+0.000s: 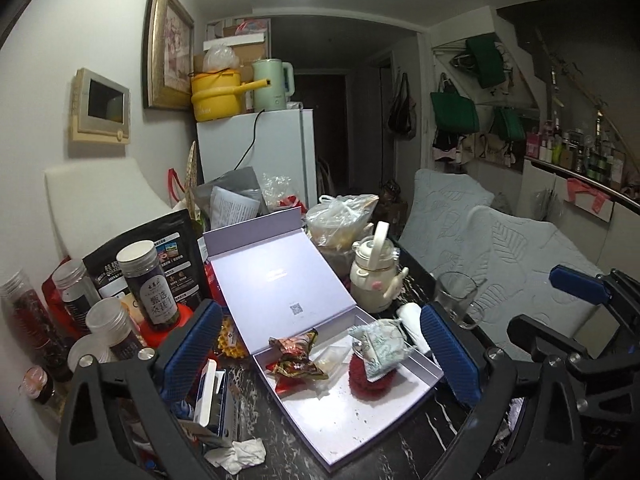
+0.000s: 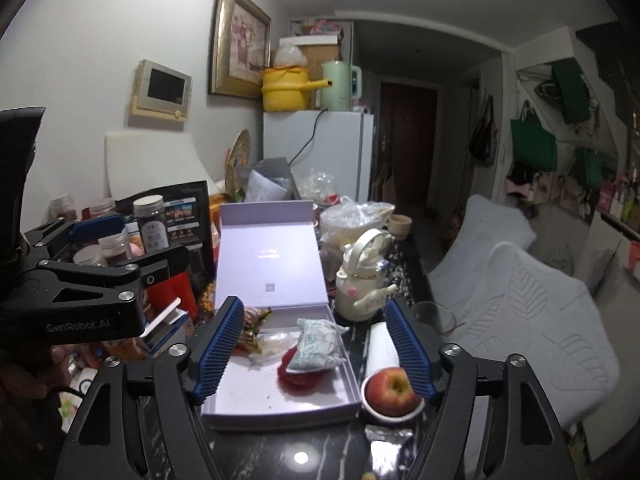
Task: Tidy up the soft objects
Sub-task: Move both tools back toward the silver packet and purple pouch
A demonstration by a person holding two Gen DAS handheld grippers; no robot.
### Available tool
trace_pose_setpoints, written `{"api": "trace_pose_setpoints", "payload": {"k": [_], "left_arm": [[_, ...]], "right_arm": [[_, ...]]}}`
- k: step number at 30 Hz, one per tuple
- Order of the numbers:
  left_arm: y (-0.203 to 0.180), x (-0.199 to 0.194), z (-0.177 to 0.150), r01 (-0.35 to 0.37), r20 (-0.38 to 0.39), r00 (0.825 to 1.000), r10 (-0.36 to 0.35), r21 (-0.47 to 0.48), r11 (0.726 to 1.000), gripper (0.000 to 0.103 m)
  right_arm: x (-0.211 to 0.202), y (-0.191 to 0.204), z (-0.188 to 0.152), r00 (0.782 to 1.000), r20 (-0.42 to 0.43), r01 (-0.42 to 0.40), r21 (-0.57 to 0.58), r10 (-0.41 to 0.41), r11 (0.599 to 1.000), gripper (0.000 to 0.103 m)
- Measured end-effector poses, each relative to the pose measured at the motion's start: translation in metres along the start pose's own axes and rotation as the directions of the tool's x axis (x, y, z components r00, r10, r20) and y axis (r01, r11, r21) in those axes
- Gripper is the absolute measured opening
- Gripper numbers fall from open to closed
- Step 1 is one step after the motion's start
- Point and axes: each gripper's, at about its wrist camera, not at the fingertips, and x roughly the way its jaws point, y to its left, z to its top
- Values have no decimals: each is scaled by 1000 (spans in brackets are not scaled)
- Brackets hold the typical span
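An open lilac gift box [image 1: 340, 420] [image 2: 256, 396] lies on the dark marble table, lid propped up behind. Inside lie a red crinkly snack packet [image 1: 298, 360] [image 2: 252, 322], a clear plastic wrapper [image 2: 272, 342], a red fuzzy object [image 1: 368, 378] [image 2: 298, 376] and a pale green-patterned soft pack [image 1: 380, 350] [image 2: 316, 346] resting on it. My left gripper [image 1: 320, 356] is open and empty, hovering over the box. My right gripper [image 2: 316, 350] is open and empty, also above the box; it shows in the left wrist view [image 1: 576, 284].
Jars [image 1: 148, 280] and a black pouch [image 1: 160, 248] crowd the left. A cream kettle-shaped bottle [image 1: 376, 276] [image 2: 360, 276], a glass [image 1: 456, 294], an apple in a cup [image 2: 392, 392], a white roll [image 2: 380, 344] and crumpled tissue [image 1: 240, 452] surround the box. Sofa cushions [image 2: 520, 300] lie right.
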Motion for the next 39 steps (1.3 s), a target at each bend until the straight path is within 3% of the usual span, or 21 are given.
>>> {"api": "trace_pose_setpoints", "payload": {"k": [12,25,39], "left_arm": [[-17,-50,-35,59,14,998,-60,30,998,101],[-37,-70,-76,142,10,990,-142,43,989,101],[-85,-33,-130,230,-145,965,-217,79,970,101]], "right_arm": [[-62,4,-44,999,6,50,28,-51,998,80],[-89,1,-112,993,-71,107,119,-99,987,80],[-86,-21,-180,971,-163,204,162,-177,966,80]]}}
